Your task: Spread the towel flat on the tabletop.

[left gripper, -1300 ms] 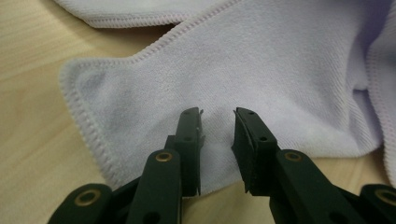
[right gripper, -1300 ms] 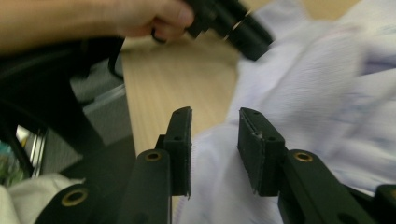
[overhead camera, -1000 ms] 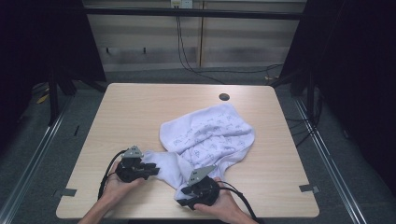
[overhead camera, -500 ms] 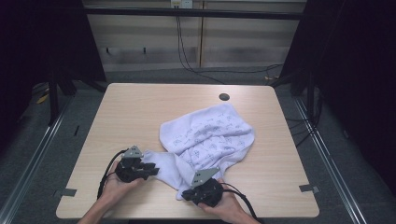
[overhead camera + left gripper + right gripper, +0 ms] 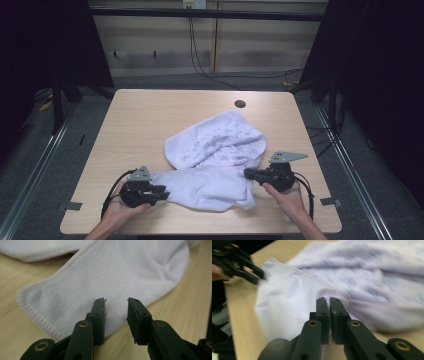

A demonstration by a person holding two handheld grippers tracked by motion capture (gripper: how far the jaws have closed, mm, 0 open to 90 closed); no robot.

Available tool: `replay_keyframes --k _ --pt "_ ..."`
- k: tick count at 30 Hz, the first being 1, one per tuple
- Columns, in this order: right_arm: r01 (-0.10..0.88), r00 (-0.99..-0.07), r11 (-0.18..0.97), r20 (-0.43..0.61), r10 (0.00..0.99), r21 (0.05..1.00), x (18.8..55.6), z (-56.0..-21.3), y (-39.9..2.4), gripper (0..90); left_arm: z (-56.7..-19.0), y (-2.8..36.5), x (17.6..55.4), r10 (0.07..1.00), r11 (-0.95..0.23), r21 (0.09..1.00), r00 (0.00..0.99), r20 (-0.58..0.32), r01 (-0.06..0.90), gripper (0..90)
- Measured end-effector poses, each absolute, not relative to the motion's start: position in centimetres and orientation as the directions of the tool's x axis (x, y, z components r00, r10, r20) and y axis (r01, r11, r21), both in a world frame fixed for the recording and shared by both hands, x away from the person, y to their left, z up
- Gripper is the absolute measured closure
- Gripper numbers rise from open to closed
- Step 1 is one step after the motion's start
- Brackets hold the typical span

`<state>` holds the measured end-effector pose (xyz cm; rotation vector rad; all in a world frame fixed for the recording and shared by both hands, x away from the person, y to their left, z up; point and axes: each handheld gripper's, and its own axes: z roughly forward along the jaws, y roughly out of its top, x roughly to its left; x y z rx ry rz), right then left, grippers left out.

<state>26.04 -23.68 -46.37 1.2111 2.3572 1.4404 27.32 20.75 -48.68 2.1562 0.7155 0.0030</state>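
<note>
- From above, your white towel (image 5: 215, 160) lies on the wooden table (image 5: 150, 120), toward its near half: a printed, bunched part sits mid-table and a plain band stretches across the near side between your two hands.
- Your right gripper (image 5: 248, 173) sits at the right end of that band, with your hand (image 5: 286, 196) behind it near the table's front edge.
- The right gripper view gives what the high view cannot: the jaws are clamped together on a stitched hem of the towel (image 5: 333, 293), which pokes out just above the tips. The picture is smeared.
- That same view also catches your other gripper, dark and blurred, at the upper left beside the towel's far end.
- Your left gripper (image 5: 164, 192) rests at the band's left end, seen from above.
- The left gripper view (image 5: 116, 312) settles its state: the jaws stand apart and have just been widening, with the towel's rounded, stitched corner (image 5: 82, 287) lying flat on the table beneath and beyond them, not pinched.
- A small dark hole (image 5: 240, 104) marks the table's far side, well apart from the towel.
</note>
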Motion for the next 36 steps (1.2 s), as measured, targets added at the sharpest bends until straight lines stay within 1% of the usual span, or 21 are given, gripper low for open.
replay_keyframes --k 1,2,6,9,10,11,12,15,16,18,19,20,21,22,23,25,26,29,31,33,36 --pt "0.565 -0.671 0.225 0.284 0.685 0.794 26.0 -46.4 -23.7 85.8 -48.7 20.8 27.3 0.493 -0.482 0.726 0.837 -0.239 0.491 66.9" --pt "0.594 -0.654 0.217 0.308 0.690 0.775 26.1 -47.3 -24.4 84.9 -47.9 21.8 27.8 0.508 -0.430 0.760 0.827 -0.242 0.487 66.1" --pt "0.597 -0.662 0.233 0.308 0.683 0.767 26.1 -47.7 -24.1 78.5 -47.2 24.0 29.7 0.588 -0.317 0.794 0.764 -0.264 0.519 62.6" --pt "0.600 -0.657 0.248 0.292 0.695 0.760 26.4 -47.7 -23.5 65.7 -48.0 24.9 31.4 0.636 -0.311 0.769 0.723 -0.269 0.559 55.7" --pt "0.598 -0.657 0.254 0.284 0.698 0.760 26.4 -47.7 -23.4 61.1 -48.2 25.1 31.8 0.647 -0.322 0.761 0.718 -0.256 0.563 55.2" --pt "0.604 -0.649 0.255 0.280 0.708 0.755 26.4 -47.7 -23.2 56.8 -48.5 25.2 32.0 0.643 -0.320 0.758 0.718 -0.267 0.568 54.4" --pt "0.604 -0.650 0.263 0.274 0.709 0.753 26.4 -47.7 -23.1 55.1 -48.7 25.2 32.2 0.637 -0.310 0.758 0.717 -0.284 0.575 53.1" --pt "0.623 -0.628 0.254 0.280 0.726 0.740 26.8 -48.0 -23.0 53.2 -49.0 24.9 32.3 0.626 -0.324 0.749 0.725 -0.288 0.577 49.3" --pt "0.623 -0.626 0.253 0.279 0.728 0.740 27.0 -48.1 -23.1 53.9 -49.2 24.4 32.3 0.589 -0.333 0.742 0.743 -0.317 0.581 48.2" --pt "0.627 -0.618 0.241 0.283 0.734 0.741 27.2 -48.1 -23.3 57.1 -49.2 23.7 32.1 0.567 -0.364 0.739 0.764 -0.308 0.568 46.9" --pt "0.629 -0.611 0.234 0.286 0.738 0.741 27.3 -48.1 -23.4 60.2 -49.3 23.3 32.0 0.566 -0.374 0.732 0.765 -0.306 0.570 46.9" --pt "0.633 -0.612 0.232 0.294 0.734 0.739 27.4 -48.1 -23.5 67.2 -49.5 22.9 32.0 0.575 -0.396 0.721 0.766 -0.287 0.568 49.2" --pt "0.646 -0.605 0.233 0.303 0.736 0.727 27.5 -48.1 -23.6 69.1 -49.9 22.2 32.1 0.570 -0.426 0.703 0.772 -0.280 0.569 53.4" --pt "0.646 -0.605 0.233 0.303 0.736 0.727 27.5 -48.1 -23.6 69.1 -49.9 22.2 32.1 0.570 -0.426 0.703 0.772 -0.280 0.569 66.9" --pt "0.658 -0.597 0.230 0.310 0.740 0.717 27.7 -48.3 -23.6 77.3 -50.0 22.0 32.1 0.561 -0.438 0.703 0.781 -0.274 0.561 66.9" --pt "0.663 -0.596 0.231 0.315 0.739 0.712 27.9 -48.3 -23.5 85.1 -49.8 21.6 31.9 0.552 -0.445 0.710 0.792 -0.262 0.545 81.2" --pt "0.661 -0.599 0.233 0.315 0.736 0.713 28.0 -48.2 -23.5 85.9 -49.4 21.8 31.8 0.546 -0.424 0.726 0.792 -0.272 0.541 87.4" --pt "0.646 -0.605 0.220 0.314 0.732 0.731 27.9 -47.4 -24.0 87.0 -48.5 22.6 31.7 0.549 -0.346 0.764 0.778 -0.306 0.545 87.9" --pt "0.627 -0.603 0.215 0.292 0.742 0.749 28.3 -46.6 -24.7 87.2 -47.8 22.9 32.3 0.571 -0.292 0.780 0.755 -0.321 0.553 87.9" --pt "0.615 -0.592 0.194 0.286 0.753 0.764 29.0 -45.9 -25.4 87.3 -46.9 22.7 32.9 0.578 -0.263 0.801 0.753 -0.315 0.537 88.0" --pt "0.590 -0.583 0.153 0.287 0.760 0.793 29.9 -44.5 -26.0 87.3 -44.9 22.0 33.1 0.553 -0.232 0.839 0.776 -0.303 0.493 88.1"
